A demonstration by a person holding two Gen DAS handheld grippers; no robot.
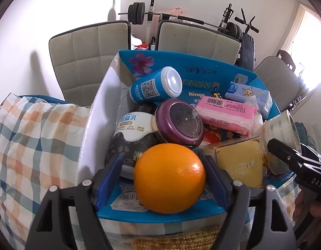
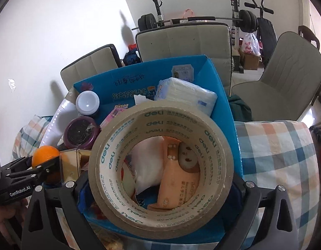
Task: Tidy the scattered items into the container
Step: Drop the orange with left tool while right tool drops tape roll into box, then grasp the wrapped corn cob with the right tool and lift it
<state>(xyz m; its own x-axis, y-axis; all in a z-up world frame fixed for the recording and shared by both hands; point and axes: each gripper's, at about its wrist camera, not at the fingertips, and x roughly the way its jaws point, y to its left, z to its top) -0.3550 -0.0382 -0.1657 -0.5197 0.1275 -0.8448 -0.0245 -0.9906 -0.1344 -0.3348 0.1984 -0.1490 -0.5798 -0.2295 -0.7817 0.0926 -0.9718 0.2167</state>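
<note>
1. The left gripper (image 1: 169,179) has its blue-padded jaws closed against the sides of a smooth, round orange (image 1: 169,178), held over the near edge of the blue cardboard box (image 1: 181,62).
2. The right gripper (image 2: 160,179) clamps a tan tape roll (image 2: 160,170), its hole facing the camera, above the box's right side.
3. Inside the box lie a purple-lidded jar (image 1: 179,123), a blue bottle (image 1: 156,86) on its side with its white cap pointing right, and a pink packet (image 1: 227,112).

Plaid cloth (image 2: 277,152), padded chairs (image 1: 87,52), barbell rack (image 2: 193,18) behind.
</note>
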